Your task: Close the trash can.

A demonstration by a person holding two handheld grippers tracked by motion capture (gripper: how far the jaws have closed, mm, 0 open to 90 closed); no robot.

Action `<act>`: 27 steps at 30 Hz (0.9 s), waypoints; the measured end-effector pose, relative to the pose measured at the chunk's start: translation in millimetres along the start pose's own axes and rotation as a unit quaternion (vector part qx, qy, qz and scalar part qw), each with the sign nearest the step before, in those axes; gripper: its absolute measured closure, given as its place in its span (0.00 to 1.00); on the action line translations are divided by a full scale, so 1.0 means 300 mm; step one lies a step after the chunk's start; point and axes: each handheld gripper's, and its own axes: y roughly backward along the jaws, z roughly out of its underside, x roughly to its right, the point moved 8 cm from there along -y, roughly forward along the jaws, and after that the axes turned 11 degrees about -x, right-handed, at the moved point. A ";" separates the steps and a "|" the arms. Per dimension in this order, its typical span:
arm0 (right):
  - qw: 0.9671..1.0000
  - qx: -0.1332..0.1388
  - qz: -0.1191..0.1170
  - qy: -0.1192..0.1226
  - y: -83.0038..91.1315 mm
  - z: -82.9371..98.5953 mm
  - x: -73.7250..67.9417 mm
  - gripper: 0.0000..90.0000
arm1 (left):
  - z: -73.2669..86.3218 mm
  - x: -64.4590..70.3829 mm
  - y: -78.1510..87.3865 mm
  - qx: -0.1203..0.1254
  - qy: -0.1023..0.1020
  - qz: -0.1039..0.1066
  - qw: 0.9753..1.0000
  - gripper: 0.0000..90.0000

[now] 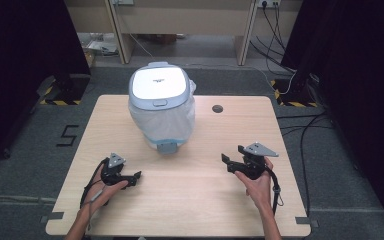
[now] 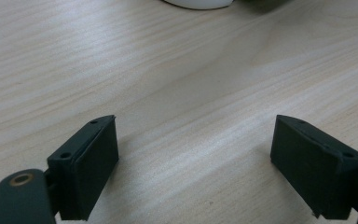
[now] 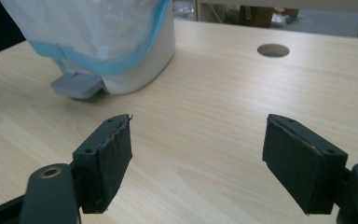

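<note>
A white pedal bin with a closed lid stands at the back middle of the table, a plastic liner hanging over its sides. Its grey foot pedal faces me, and the bin and pedal fill the upper left of the right gripper view. My left gripper rests low at the front left, open, with bare wood between its jaws. My right gripper is at the front right, open and holding nothing, pointing toward the bin.
The wooden table has a round cable hole at the back right, seen too in the right gripper view as a cable hole. Grey floor with cables and desk legs lies beyond the far edge.
</note>
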 end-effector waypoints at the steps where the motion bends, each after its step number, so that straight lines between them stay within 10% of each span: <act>1: 1.000 -0.008 0.000 -0.001 -0.006 0.011 0.000 0.26 | 0.000 0.000 0.000 0.001 0.001 0.001 1.000 0.16; 27: 0.994 -0.106 0.025 0.002 -0.063 0.214 -0.002 0.21 | -0.002 0.001 -0.001 0.004 0.002 0.001 1.000 0.16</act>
